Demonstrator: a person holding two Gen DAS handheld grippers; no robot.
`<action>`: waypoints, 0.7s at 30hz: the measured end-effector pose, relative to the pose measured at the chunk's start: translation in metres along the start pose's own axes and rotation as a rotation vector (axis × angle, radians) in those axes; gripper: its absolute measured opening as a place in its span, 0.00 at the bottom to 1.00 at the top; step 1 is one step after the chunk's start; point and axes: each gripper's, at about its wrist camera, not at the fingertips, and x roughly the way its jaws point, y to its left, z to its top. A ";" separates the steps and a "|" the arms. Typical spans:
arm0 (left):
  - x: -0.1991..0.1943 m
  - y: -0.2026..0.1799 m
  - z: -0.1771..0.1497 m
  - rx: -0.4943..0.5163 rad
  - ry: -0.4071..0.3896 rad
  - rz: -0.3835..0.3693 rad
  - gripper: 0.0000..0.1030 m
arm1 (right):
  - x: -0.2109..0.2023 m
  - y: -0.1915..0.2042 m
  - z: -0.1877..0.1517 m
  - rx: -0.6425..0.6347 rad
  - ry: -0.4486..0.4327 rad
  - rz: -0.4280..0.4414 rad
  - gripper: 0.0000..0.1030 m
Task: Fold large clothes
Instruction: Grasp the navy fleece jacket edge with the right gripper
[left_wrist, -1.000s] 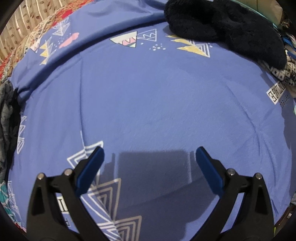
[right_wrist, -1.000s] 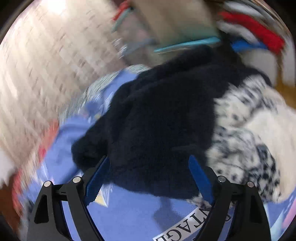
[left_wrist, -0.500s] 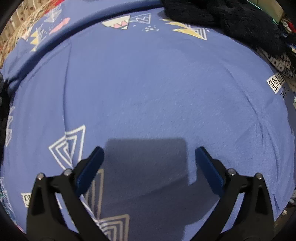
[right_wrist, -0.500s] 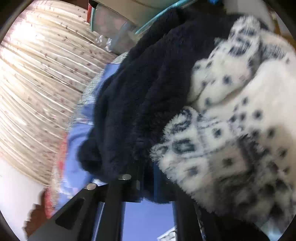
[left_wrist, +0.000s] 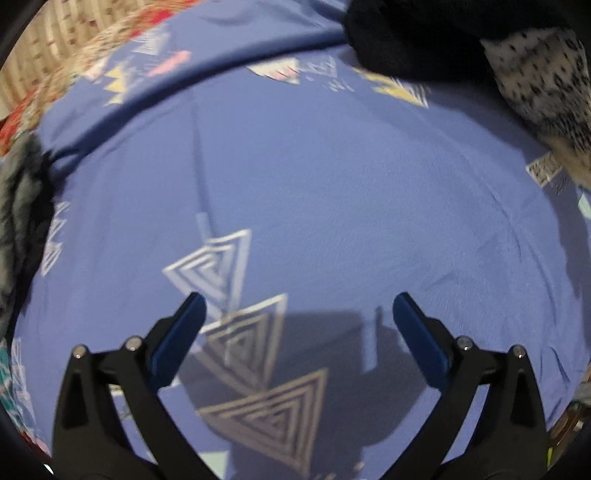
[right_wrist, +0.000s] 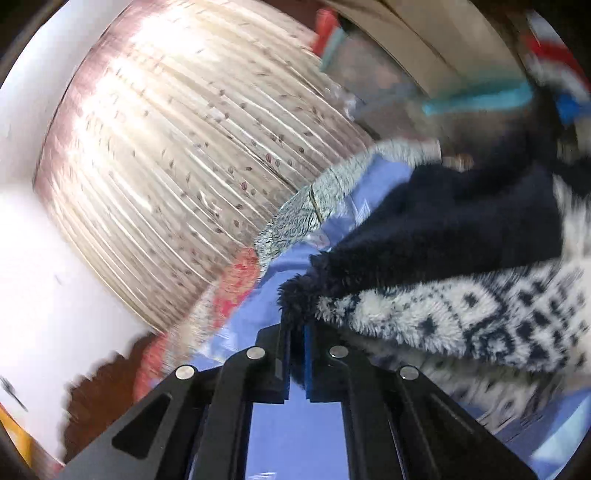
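Observation:
A fluffy garment, navy with a white and navy patterned panel, hangs lifted at the right of the right wrist view. My right gripper is shut on its navy edge, the pile pinched between the blue pads. In the left wrist view the same fluffy garment fills the top right corner above a blue sheet printed with triangles. My left gripper hovers open over the sheet, nothing between its fingers, far from the garment.
A pleated beige curtain and white wall fill the left of the right wrist view. A red patterned quilt edges the sheet at top left. A grey fluffy garment lies at the sheet's left border.
My right gripper has shut on the navy edge of the fluffy garment and lifted it. The left gripper has shifted over the sheet, staying open.

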 end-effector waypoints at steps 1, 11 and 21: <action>-0.005 0.002 -0.002 -0.012 -0.008 0.003 0.94 | -0.003 0.001 -0.001 0.007 0.019 -0.018 0.31; -0.045 0.048 -0.024 -0.084 -0.115 0.051 0.94 | -0.022 -0.070 -0.146 0.063 0.236 -0.353 0.36; -0.022 0.039 -0.030 -0.078 -0.050 0.027 0.94 | -0.014 -0.100 -0.089 0.160 0.052 -0.301 0.79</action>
